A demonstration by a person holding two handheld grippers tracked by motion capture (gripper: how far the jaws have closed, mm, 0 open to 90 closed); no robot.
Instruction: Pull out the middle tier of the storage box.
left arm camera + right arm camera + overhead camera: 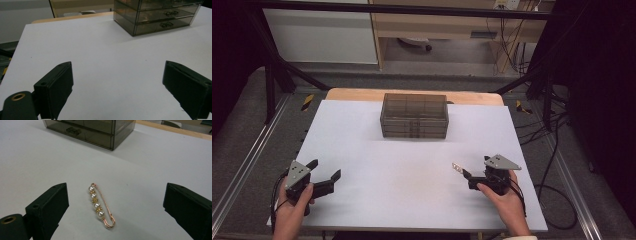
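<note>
A gold brooch pin with several white pearls lies flat on the white table sheet; in the high view the pin is at the front right. My right gripper is open just behind it, jaws wide on either side and not touching it; from above the right gripper is held by a hand. At the front left my left gripper is open with nothing between its jaws, as the left gripper view confirms. A smoky transparent drawer box stands at the back centre, drawers closed.
The drawer box has small handles on its fronts and also appears as the drawer box in the right gripper view. A wooden table edge runs behind the sheet. Black frame bars and cables flank the table.
</note>
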